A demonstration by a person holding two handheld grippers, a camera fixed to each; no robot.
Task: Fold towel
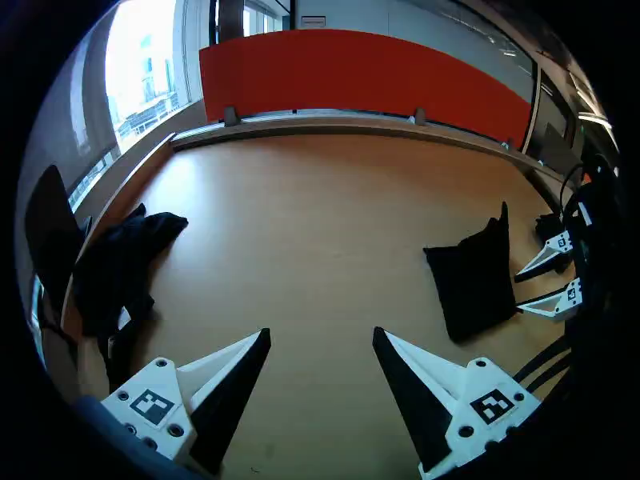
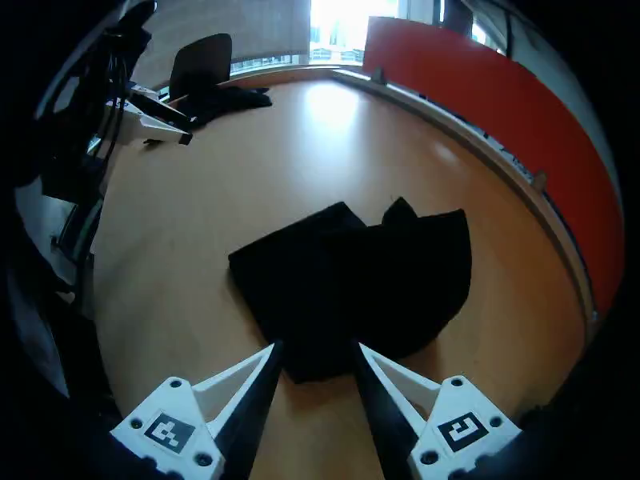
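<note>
While poised over the bench (image 1: pixel 320 208), holds left tool (image 1: pixel 320 331) released and empty, right tool (image 2: pixel 317 344) released at the near edge of the black towel (image 2: pixel 360 272).

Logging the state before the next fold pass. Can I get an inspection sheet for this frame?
Surface: wooden table, window glare at the far end.
Job's things: black towel, partly folded, lying on the table.
Clutter: dark clothing pile at the table edge beside a chair.
Grippers: left hand-held gripper open over bare wood; right hand-held gripper open, tips at the towel's near edge.
Cables: black cables beside the right hand-held gripper.
Surroundings: red partition along the far table edge; bright windows.
</note>
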